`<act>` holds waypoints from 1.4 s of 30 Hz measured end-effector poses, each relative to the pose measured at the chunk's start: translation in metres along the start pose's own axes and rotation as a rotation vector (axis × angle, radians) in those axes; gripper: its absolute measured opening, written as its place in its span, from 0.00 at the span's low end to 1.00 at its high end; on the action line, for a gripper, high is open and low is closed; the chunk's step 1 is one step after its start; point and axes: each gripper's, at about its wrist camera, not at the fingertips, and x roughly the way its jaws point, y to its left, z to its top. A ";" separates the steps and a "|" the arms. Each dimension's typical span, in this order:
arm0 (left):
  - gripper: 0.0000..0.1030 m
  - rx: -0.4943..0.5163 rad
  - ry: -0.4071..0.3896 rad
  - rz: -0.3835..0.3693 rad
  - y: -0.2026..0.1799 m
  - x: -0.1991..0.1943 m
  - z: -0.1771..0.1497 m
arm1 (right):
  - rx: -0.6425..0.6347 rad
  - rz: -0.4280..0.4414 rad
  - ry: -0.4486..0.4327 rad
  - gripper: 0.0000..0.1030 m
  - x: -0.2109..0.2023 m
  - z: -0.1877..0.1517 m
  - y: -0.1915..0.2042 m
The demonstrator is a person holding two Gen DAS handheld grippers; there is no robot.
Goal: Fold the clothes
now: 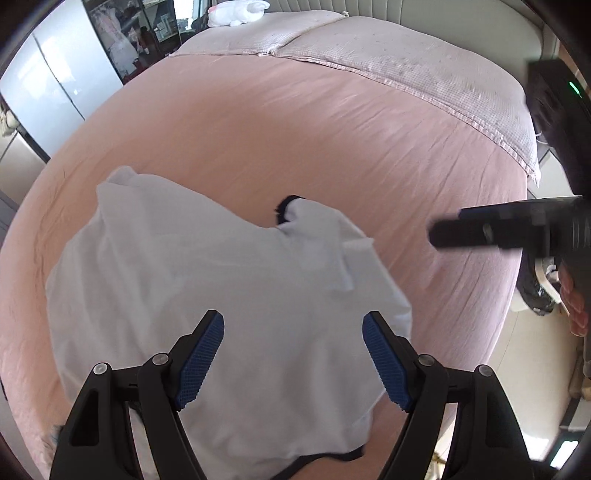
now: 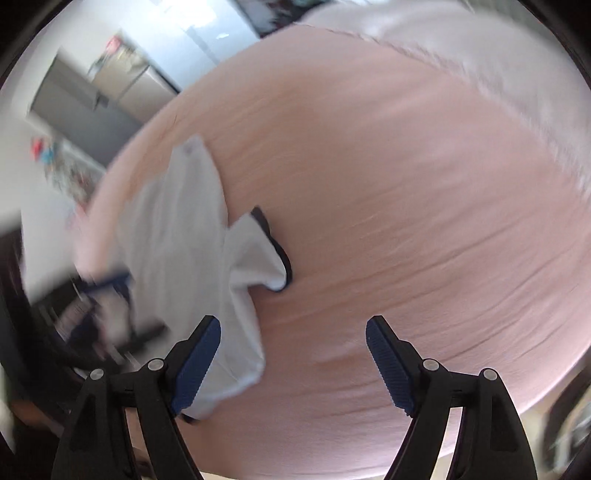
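Note:
A white garment with dark trim (image 1: 207,295) lies crumpled on a pink bed sheet (image 1: 314,147). My left gripper (image 1: 293,332) is open and empty, hovering over the garment's near part. In the right wrist view the same garment (image 2: 181,240) lies to the left, a dark-trimmed sleeve (image 2: 266,254) sticking out. My right gripper (image 2: 293,332) is open and empty over bare sheet (image 2: 406,203), its left finger above the garment's edge. It also shows as a dark blurred shape in the left wrist view (image 1: 517,229), right of the garment. The right wrist view is motion-blurred.
Pale checked pillows (image 1: 406,70) and a white plush toy (image 1: 236,13) lie at the head of the bed. Wardrobe doors (image 1: 48,96) stand to the left. A dark object (image 1: 554,122) and floor clutter sit beyond the bed's right edge.

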 end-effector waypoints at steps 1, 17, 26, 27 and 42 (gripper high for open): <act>0.75 -0.016 -0.003 0.000 -0.004 0.004 0.000 | 0.071 0.051 0.019 0.78 0.002 0.006 -0.009; 0.75 -0.086 -0.031 -0.007 -0.024 0.034 0.012 | 0.342 0.095 0.305 0.78 0.088 0.041 0.003; 0.09 -0.147 -0.072 0.016 -0.005 0.051 0.009 | 0.377 0.077 0.340 0.78 0.114 0.040 0.014; 0.09 -0.157 -0.079 0.027 -0.001 0.051 0.007 | 0.376 0.073 0.339 0.78 0.116 0.039 0.015; 0.08 -0.340 -0.080 -0.142 0.051 0.051 -0.017 | 0.371 0.138 0.297 0.58 0.127 0.030 0.042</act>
